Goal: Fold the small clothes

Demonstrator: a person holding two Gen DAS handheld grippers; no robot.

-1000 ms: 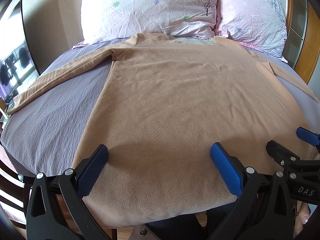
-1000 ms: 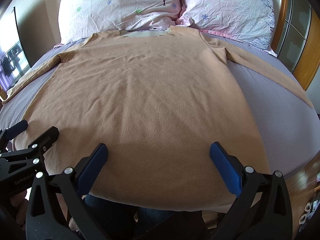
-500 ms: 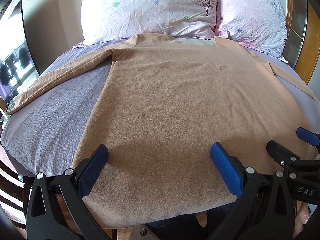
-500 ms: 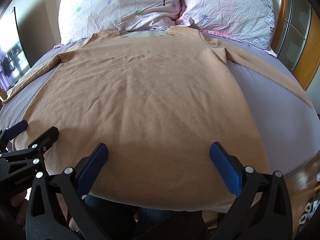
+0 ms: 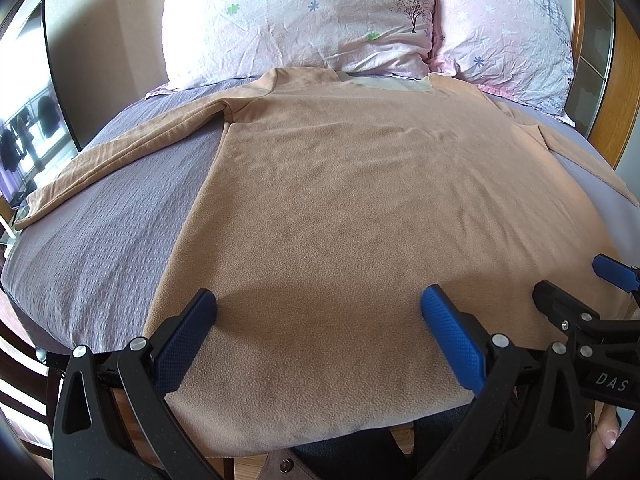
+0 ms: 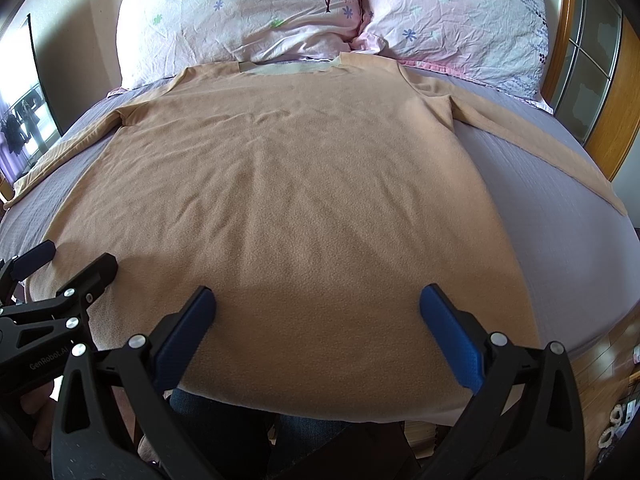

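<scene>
Two grippers, left gripper (image 5: pixel 318 320) and right gripper (image 6: pixel 318 318), poised wide open and empty over tan long-sleeved top (image 5: pixel 360 208), spread flat on bed (image 5: pixel 100 248). Folding unstarted, apparently; next, probably pinching sleeve (image 5: pixel 120 160) at 10 o'clock.

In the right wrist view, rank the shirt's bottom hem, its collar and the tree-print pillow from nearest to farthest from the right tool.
From the right tool, open above the shirt:
1. Bottom hem: directly beneath the tool, at the bed's near edge.
2. Collar: far end of the shirt, centre.
3. Tree-print pillow: behind the collar, at the headboard end.
</scene>
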